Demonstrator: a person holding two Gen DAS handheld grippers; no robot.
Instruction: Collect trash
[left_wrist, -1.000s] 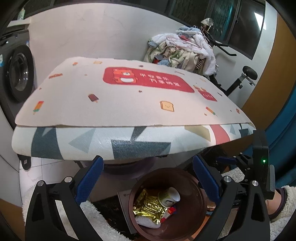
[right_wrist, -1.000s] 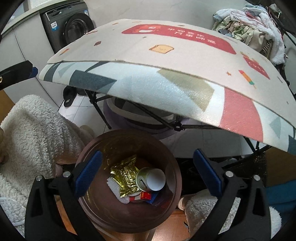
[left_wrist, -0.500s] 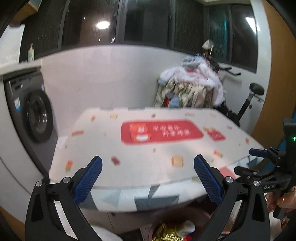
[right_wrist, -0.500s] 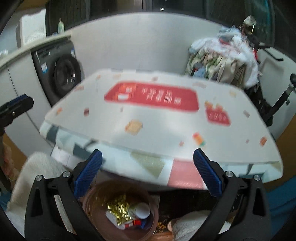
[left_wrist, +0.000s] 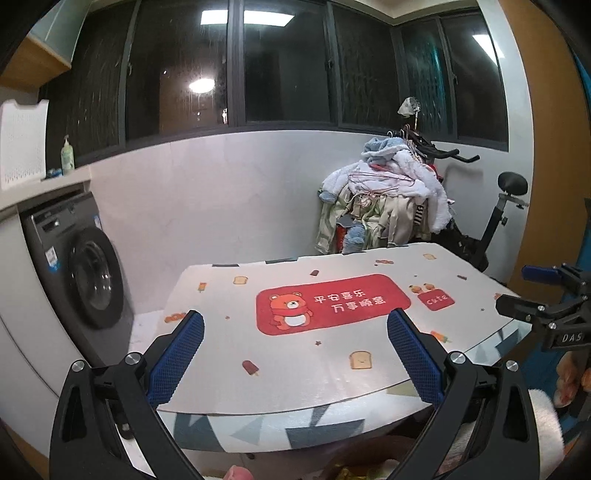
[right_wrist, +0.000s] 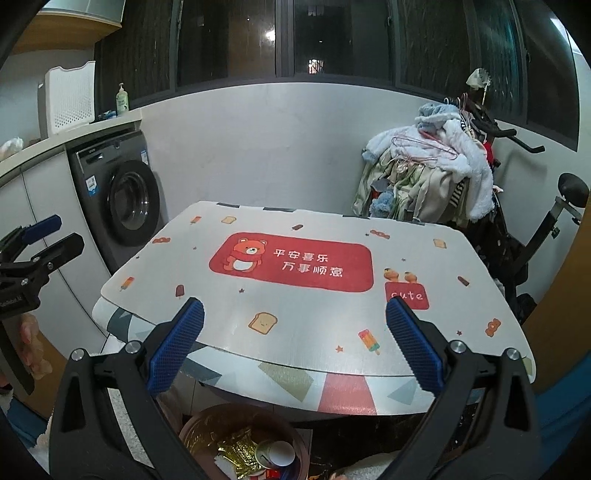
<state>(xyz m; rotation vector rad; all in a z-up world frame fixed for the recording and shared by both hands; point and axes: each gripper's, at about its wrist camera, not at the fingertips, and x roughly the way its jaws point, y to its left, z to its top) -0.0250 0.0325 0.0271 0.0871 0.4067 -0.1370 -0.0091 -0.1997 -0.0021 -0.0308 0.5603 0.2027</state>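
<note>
A brown round bin (right_wrist: 207, 421) stands on the floor under the table's front edge. It holds a gold foil wrapper (right_wrist: 236, 456), a white paper cup (right_wrist: 277, 456) and a red scrap. My left gripper (left_wrist: 295, 363) is open and empty, held above the table's near edge. My right gripper (right_wrist: 295, 352) is open and empty, also above the near edge, with the bin below it. The right gripper also shows at the right of the left wrist view (left_wrist: 546, 295), and the left gripper at the left of the right wrist view (right_wrist: 33, 243).
The table (right_wrist: 306, 314) carries a white mat with a red bear banner (right_wrist: 291, 266). A washing machine (right_wrist: 122, 199) stands at the left. A heap of clothes (right_wrist: 424, 177) on an exercise bike (right_wrist: 532, 240) is at the back right.
Both grippers have risen from low over the bin to above table height and tilted up. The view now takes in the tabletop and windows. Both stay open.
</note>
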